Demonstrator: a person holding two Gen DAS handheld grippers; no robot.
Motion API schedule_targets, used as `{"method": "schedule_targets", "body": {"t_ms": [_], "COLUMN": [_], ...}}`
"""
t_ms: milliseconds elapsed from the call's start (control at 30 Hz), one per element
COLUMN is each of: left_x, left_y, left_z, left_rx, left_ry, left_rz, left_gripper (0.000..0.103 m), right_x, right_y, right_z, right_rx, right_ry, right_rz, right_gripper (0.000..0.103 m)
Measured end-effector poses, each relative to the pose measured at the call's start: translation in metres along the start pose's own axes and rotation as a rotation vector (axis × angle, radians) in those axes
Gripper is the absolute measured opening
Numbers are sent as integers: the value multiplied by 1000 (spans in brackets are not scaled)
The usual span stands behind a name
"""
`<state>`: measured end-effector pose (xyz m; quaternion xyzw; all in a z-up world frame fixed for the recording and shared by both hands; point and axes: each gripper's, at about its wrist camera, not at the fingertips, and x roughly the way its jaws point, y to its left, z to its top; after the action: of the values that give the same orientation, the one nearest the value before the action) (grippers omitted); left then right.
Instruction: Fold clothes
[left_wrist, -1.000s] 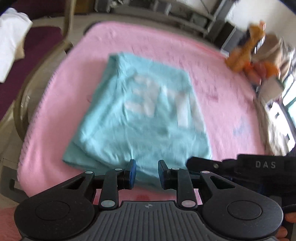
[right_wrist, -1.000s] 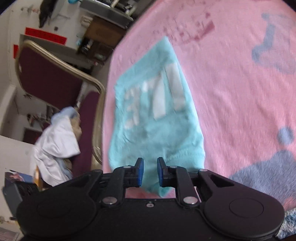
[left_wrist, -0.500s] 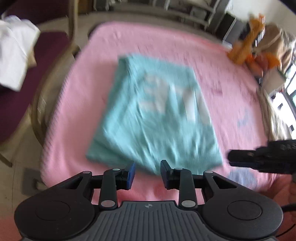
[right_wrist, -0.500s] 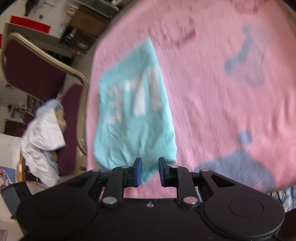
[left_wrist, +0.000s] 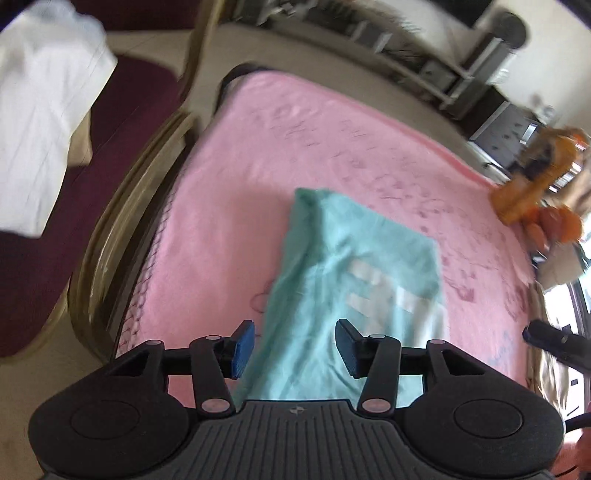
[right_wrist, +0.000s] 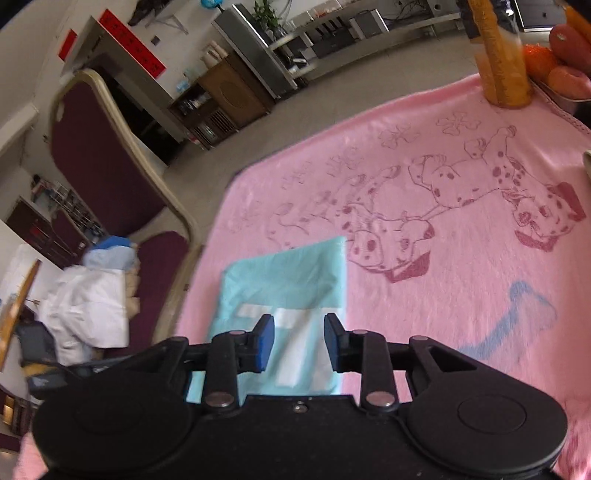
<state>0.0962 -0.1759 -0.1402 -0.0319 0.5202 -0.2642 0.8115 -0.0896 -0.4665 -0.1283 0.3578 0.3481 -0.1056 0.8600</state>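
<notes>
A folded turquoise shirt (left_wrist: 343, 280) with white print lies flat on the pink blanket (left_wrist: 258, 155); the right wrist view shows the same shirt (right_wrist: 288, 284) on the blanket (right_wrist: 461, 266). My left gripper (left_wrist: 293, 349) hovers above the shirt's near edge, its jaws opening, nothing pressed between the blue pads. My right gripper (right_wrist: 297, 343) hangs over the printed part, jaws also opening and empty. The tip of the right gripper (left_wrist: 554, 343) shows at the right edge of the left wrist view.
A maroon chair (left_wrist: 92, 206) with a gold frame stands at the blanket's left edge, white clothing (left_wrist: 40, 122) piled on it. An orange plush toy (left_wrist: 535, 192) sits at the far right corner. Shelves and cabinets (right_wrist: 229, 99) line the room behind.
Both grippers have let go of the shirt's near edge, widened and lifted away. The shirt now lies flat and lower in both views.
</notes>
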Motion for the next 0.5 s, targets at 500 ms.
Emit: {"method": "schedule_targets", "body": {"t_ms": [500], "left_x": [35], "left_y": [18], "left_z": [15], "left_rx": [-131], "left_ry": [75], "left_rz": [-89], "left_gripper": [61], "right_x": [76], "right_y": [-61], "right_z": [-20], "right_rx": [347], "right_ry": [123], "right_rz": [130], "right_gripper": [37]}}
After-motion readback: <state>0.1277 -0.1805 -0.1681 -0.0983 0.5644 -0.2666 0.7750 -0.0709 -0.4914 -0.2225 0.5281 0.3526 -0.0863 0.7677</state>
